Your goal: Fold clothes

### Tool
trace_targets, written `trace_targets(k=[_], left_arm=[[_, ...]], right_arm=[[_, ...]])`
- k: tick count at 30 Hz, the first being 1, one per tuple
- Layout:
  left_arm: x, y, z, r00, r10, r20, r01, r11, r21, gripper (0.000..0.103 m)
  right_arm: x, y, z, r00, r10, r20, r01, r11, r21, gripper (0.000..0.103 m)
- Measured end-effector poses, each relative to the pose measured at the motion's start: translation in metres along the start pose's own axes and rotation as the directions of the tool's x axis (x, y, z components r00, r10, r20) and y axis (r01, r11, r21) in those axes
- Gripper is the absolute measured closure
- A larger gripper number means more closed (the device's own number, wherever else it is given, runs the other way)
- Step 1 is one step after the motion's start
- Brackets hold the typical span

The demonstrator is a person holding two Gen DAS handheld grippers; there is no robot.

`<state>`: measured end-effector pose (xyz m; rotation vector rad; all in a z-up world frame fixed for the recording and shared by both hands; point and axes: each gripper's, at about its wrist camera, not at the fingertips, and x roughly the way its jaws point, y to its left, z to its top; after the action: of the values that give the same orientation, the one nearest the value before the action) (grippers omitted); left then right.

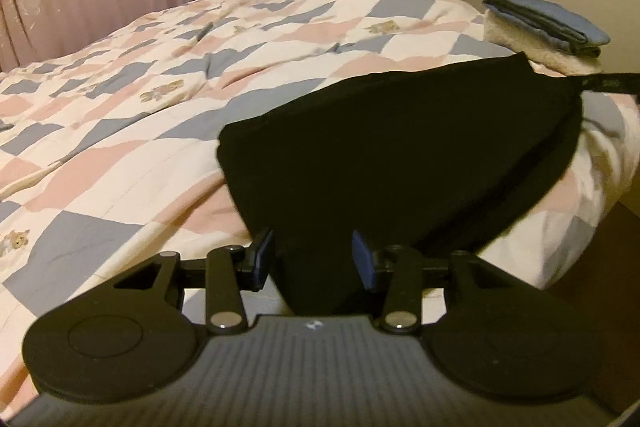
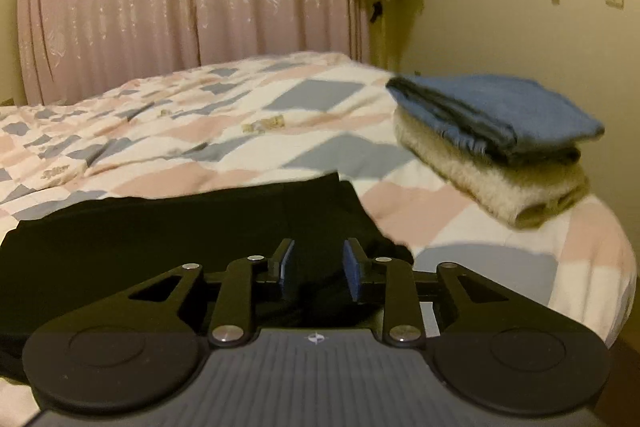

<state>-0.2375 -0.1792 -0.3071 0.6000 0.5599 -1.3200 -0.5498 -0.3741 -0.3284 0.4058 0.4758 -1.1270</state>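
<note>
Black fabric garment (image 1: 400,155) lying on pink-blue-white checked quilt (image 1: 120,155), filling lower centre of both views; left gripper (image 1: 313,259) and right gripper (image 2: 316,269) both gaping, fabric sitting between fingers; folded blue-cream stack (image 2: 496,139) resting right

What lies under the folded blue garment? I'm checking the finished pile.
A folded cream fleecy item lies directly under the blue garment, resting on the patchwork quilt. Anything between the layers is hidden.

I see dim, yellowish indoor light; soft blur throughout; fisheye bending at the dark corners; black cloth (image 1: 400,155) shows no detail.
</note>
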Motion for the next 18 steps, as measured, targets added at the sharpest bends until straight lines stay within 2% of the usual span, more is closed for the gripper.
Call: trace_targets(k=[3, 5, 7, 11, 14, 18], left_arm=[[0.014, -0.010, -0.009, 0.999, 0.013, -0.046, -0.012, 1.000, 0.015, 0.065], [0.020, -0.011, -0.009, 0.997, 0.029, -0.070, -0.030, 1.000, -0.010, 0.065], [0.011, -0.012, -0.004, 0.998, 0.038, -0.056, -0.040, 0.999, -0.031, 0.067], [-0.003, -0.016, 0.001, 0.998, 0.052, -0.036, -0.053, 0.998, -0.026, 0.066], [-0.013, -0.018, 0.002, 0.997, 0.066, -0.036, -0.067, 0.997, -0.032, 0.064], [-0.031, -0.021, -0.002, 0.997, 0.073, -0.024, -0.074, 0.996, -0.044, 0.063]], right_arm=[[0.006, 0.003, -0.008, 0.999, -0.019, -0.036, 0.019, 1.000, -0.008, 0.073], [0.009, 0.005, -0.012, 0.998, -0.035, -0.053, 0.034, 0.999, -0.018, 0.073], [0.009, 0.007, -0.016, 0.997, -0.047, -0.061, 0.046, 0.999, -0.021, 0.073], [-0.018, 0.009, -0.011, 0.999, -0.034, -0.002, 0.034, 0.999, 0.039, 0.069], [-0.039, 0.010, -0.016, 0.999, -0.023, 0.022, 0.021, 0.997, 0.074, 0.062], [-0.060, 0.023, -0.030, 1.000, -0.007, 0.003, 0.007, 0.998, 0.069, 0.057]])
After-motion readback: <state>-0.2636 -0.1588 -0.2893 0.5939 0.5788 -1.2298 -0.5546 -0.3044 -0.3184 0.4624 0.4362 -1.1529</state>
